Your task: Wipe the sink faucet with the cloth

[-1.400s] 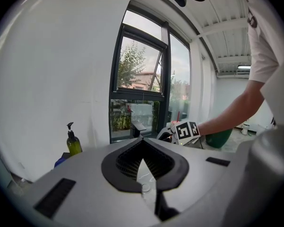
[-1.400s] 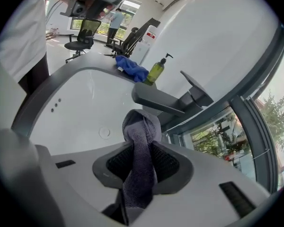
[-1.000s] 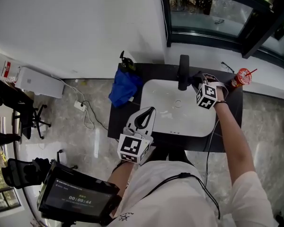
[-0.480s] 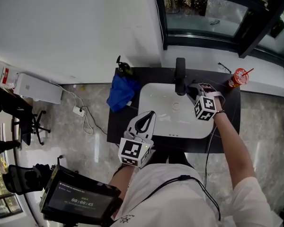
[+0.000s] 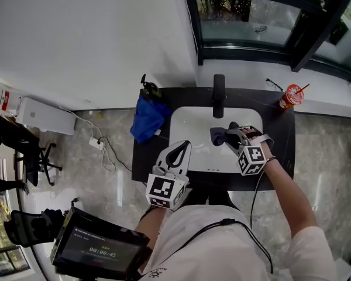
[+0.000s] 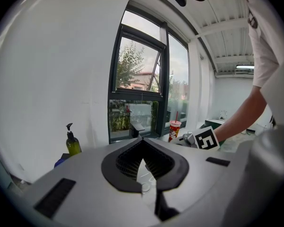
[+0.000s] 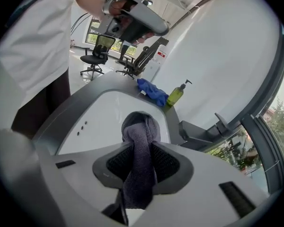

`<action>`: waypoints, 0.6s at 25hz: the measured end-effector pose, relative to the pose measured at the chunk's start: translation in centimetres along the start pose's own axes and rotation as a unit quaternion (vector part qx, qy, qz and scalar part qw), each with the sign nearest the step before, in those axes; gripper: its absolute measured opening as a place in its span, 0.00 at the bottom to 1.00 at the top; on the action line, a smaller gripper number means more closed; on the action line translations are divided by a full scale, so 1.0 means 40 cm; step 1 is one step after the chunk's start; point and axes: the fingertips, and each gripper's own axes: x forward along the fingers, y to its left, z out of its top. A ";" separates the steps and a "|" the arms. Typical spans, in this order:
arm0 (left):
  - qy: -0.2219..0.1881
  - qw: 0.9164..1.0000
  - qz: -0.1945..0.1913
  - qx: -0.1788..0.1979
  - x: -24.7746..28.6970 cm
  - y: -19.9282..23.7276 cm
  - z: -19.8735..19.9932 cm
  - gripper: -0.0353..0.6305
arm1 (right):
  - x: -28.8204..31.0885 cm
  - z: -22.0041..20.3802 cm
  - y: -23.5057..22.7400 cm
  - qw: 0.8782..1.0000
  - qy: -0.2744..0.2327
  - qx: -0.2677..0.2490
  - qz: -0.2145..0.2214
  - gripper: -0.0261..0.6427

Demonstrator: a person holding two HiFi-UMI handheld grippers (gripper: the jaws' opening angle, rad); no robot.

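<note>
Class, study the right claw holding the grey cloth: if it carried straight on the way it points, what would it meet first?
Most likely the white sink basin: the right claw, gripping the cloth, points down into it. Depth is hard to judge.

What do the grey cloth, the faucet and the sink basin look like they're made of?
Cloth: likely terry or microfibre, dark grey, matte; nubby looped texture shows.
Faucet: probably metal, matte black; dark with little shine.
Sink basin: seemingly glazed ceramic, white, smooth; material not certain.
</note>
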 end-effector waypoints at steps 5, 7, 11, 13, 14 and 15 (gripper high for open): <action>-0.003 1.000 0.001 -0.001 0.000 0.001 -0.001 0.04 | 0.006 -0.076 0.014 0.999 0.035 0.008 0.008 0.20; -0.003 1.000 0.001 -0.002 0.000 0.004 -0.002 0.04 | 0.008 -0.113 0.000 0.998 0.056 0.008 0.005 0.20; -0.001 1.000 0.003 -0.006 -0.001 0.012 -0.007 0.04 | 0.013 -0.172 -0.067 0.996 0.091 0.014 -0.012 0.20; 0.001 1.000 0.004 -0.007 0.001 0.015 -0.008 0.04 | 0.019 -0.195 -0.107 0.994 0.104 0.024 -0.021 0.20; 0.001 1.000 0.004 -0.007 0.002 0.017 -0.008 0.04 | 0.024 -0.203 -0.127 0.993 0.108 0.031 -0.025 0.20; 0.000 1.000 0.004 -0.007 0.002 0.019 -0.008 0.04 | 0.031 -0.207 -0.146 0.993 0.111 0.037 -0.028 0.20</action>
